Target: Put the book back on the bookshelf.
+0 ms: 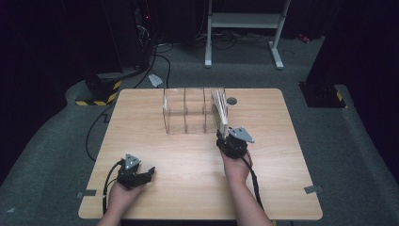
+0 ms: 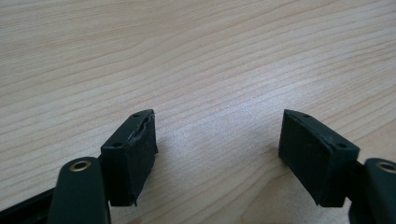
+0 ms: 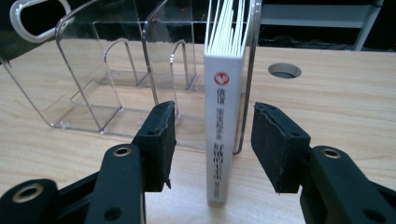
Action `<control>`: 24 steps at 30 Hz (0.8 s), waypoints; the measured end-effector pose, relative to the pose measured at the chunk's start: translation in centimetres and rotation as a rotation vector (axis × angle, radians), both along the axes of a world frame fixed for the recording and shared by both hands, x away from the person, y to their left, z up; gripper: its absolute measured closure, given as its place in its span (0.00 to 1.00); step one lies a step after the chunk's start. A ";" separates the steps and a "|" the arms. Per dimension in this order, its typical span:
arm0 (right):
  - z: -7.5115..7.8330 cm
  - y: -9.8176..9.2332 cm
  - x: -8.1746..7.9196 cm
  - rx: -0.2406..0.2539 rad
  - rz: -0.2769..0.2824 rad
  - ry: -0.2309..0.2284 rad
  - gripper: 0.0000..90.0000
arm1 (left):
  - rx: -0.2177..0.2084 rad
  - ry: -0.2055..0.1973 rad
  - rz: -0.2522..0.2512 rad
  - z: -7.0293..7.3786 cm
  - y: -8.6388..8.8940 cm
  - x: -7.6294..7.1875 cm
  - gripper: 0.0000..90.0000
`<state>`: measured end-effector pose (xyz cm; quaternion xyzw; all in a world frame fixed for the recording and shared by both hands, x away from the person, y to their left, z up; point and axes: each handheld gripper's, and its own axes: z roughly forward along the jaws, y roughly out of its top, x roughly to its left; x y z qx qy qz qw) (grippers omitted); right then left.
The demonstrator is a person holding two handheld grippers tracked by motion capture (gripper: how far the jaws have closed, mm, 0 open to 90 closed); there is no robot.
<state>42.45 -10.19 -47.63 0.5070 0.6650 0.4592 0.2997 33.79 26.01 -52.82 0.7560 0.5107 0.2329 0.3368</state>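
Observation:
A clear acrylic divider rack [image 1: 186,113] [image 3: 116,74] stands at the back middle of the wooden table [image 1: 141,122]. A thin white book [image 1: 221,114] [image 3: 224,116] stands upright in its rightmost slot, spine toward me with a red mark and printed characters. My right gripper [image 1: 223,136] [image 3: 215,140] is level with the spine, its jaws on either side of it. A gap shows on each side, so the pads do not touch the book. My left gripper [image 1: 149,172] [image 2: 217,140] rests near the front left of the table, open over bare wood.
A round cable hole [image 1: 231,100] [image 3: 285,70] sits in the tabletop just right of the rack. Beyond the table stand a white metal frame [image 1: 244,21] and dark equipment with floor cables [image 1: 155,61]. A black-and-yellow striped base [image 1: 101,94] lies off the back left corner.

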 end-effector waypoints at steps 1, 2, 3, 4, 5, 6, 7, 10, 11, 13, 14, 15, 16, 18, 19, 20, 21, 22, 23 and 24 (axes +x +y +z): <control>-0.1 -0.1 -0.1 -0.002 0.009 0.003 0.55 | 0.000 0.000 0.000 0.0 0.0 0.0 0.31; -0.3 -0.2 -0.2 -0.002 0.015 0.007 0.55 | -0.001 0.001 0.001 0.0 0.0 0.0 0.31; -0.5 -0.4 -0.4 -0.002 0.021 0.010 0.55 | -0.001 0.001 0.001 0.0 0.0 0.0 0.31; -0.6 -0.5 -0.5 -0.001 0.023 0.013 0.55 | 0.000 0.000 0.000 0.0 0.0 0.0 0.31; -0.7 -0.6 -0.6 -0.006 0.029 0.016 0.56 | -0.001 0.000 0.001 0.0 0.0 0.0 0.31; -0.9 -0.7 -0.6 -0.015 0.034 0.017 0.58 | 0.001 0.000 0.000 0.0 0.0 0.0 0.31; -1.1 -0.8 -0.8 -0.020 0.042 0.018 0.61 | 0.000 0.000 0.000 0.0 0.0 0.0 0.31; -1.5 -1.1 -1.1 -0.015 0.077 0.026 0.73 | -0.001 0.000 0.001 0.0 0.0 0.0 0.31; -1.7 -1.3 -1.2 -0.011 0.087 0.029 0.75 | 0.000 0.000 0.001 0.0 0.0 0.0 0.31; -1.8 -1.5 -1.4 -0.005 0.105 0.027 0.77 | -0.001 0.000 0.002 0.0 0.0 0.0 0.31; -1.8 -1.6 -1.4 0.002 0.119 0.029 0.77 | -0.002 -0.004 0.006 0.0 0.0 0.0 0.31; -1.8 -1.7 -1.4 0.012 0.133 0.028 0.77 | -0.003 -0.005 0.006 0.0 0.0 0.0 0.31; -1.8 -1.7 -1.3 0.011 0.136 0.024 0.76 | -0.004 -0.005 0.007 0.0 0.0 0.0 0.31; -1.8 -1.8 -1.1 0.012 0.139 0.016 0.77 | -0.002 -0.004 0.006 0.0 0.0 -0.1 0.31; -1.8 -1.8 -1.0 0.008 0.138 0.017 0.77 | -0.002 -0.004 0.007 0.0 0.0 -0.1 0.31; -1.8 -1.8 -0.9 0.002 0.138 0.018 0.79 | -0.002 -0.004 0.007 0.0 0.0 -0.1 0.31; -1.8 -1.7 -0.7 -0.006 0.139 0.021 0.81 | -0.003 -0.005 0.007 0.0 0.0 -0.1 0.31; -1.9 -1.6 -0.7 -0.016 0.137 0.017 0.83 | -0.003 -0.005 0.007 0.0 0.0 -0.1 0.31; -1.9 -1.5 -0.7 -0.017 0.136 0.016 0.85 | -0.003 -0.004 0.008 0.0 0.0 -0.1 0.31; -1.9 -1.5 -0.7 -0.020 0.133 0.009 0.86 | -0.004 -0.004 0.010 0.0 -0.1 -0.1 0.31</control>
